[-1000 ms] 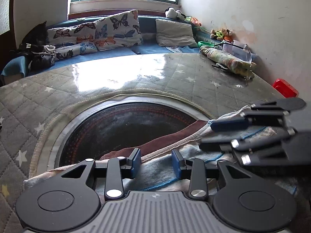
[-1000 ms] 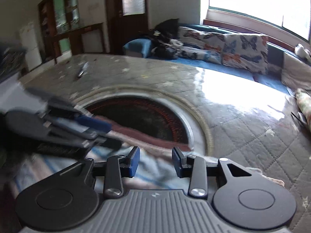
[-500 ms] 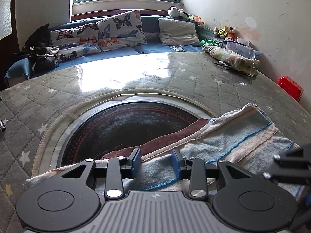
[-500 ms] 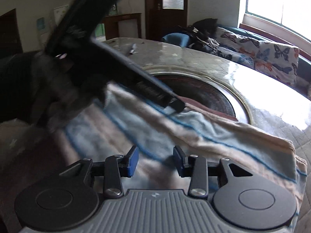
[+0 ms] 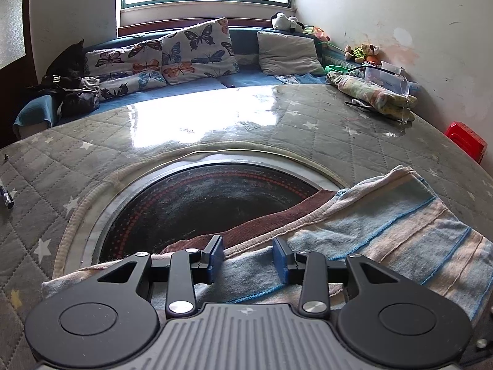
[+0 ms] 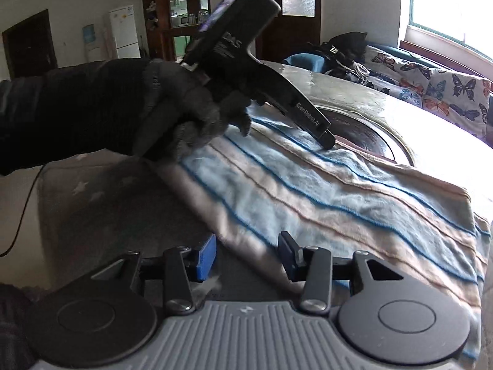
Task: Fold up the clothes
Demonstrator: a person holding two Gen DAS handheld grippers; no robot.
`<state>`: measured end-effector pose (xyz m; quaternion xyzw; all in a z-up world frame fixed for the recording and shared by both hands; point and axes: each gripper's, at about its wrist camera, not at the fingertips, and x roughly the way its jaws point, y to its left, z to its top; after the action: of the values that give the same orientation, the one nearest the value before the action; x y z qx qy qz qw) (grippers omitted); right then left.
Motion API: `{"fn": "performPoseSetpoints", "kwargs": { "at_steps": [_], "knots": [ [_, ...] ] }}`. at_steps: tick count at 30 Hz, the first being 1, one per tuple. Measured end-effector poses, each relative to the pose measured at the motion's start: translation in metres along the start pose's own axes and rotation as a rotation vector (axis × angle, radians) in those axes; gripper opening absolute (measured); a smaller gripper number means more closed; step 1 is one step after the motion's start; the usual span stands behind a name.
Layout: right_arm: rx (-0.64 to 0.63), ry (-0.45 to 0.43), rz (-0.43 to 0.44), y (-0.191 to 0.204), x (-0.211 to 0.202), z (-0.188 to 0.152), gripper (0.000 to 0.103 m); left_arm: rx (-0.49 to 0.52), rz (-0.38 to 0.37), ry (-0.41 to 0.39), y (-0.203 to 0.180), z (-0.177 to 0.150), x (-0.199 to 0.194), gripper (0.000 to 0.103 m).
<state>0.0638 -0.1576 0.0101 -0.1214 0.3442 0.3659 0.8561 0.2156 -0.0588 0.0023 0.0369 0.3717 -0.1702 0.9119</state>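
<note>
A folded cloth with blue and beige stripes [image 5: 385,234] [image 6: 339,197] lies on the quilted table cover, over the edge of a brown cloth [image 5: 277,219]. My left gripper [image 5: 248,257] rests low on the striped cloth's far edge with its blue pads apart and fabric showing in the gap. In the right wrist view a black-gloved hand [image 6: 172,108] holds it, tip down on the cloth [image 6: 326,140]. My right gripper [image 6: 246,257] hovers at the cloth's near edge. Its jaws are opening, and the edge lies below the gap, not pinched.
The round table [image 5: 215,129] has a dark glass centre [image 5: 200,197]. A rolled cloth and a clear box [image 5: 369,95] sit at its far right, a pen [image 5: 6,195] at the left edge. A cushioned bench [image 5: 191,52] and a red stool [image 5: 466,141] stand beyond.
My right gripper has left the left wrist view and swung round from the table's centre to the cloth's near edge, its jaws wider. The left gripper has stayed put.
</note>
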Motion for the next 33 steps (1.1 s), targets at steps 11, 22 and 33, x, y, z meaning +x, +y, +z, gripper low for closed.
{"fn": "performPoseSetpoints", "kwargs": {
  "at_steps": [11, 22, 33],
  "knots": [
    [0.295, -0.063, -0.225, -0.059, -0.044, -0.025, 0.049, 0.016, 0.02, -0.013, -0.008, -0.004, -0.002, 0.051],
    [0.369, -0.118, -0.268, -0.082, -0.058, -0.032, 0.062, 0.006, 0.026, -0.036, -0.013, -0.012, -0.005, 0.085],
    [0.44, -0.116, -0.243, -0.102, -0.042, -0.026, 0.075, -0.036, 0.053, -0.1, -0.003, -0.025, -0.05, 0.103]
  ]
}}
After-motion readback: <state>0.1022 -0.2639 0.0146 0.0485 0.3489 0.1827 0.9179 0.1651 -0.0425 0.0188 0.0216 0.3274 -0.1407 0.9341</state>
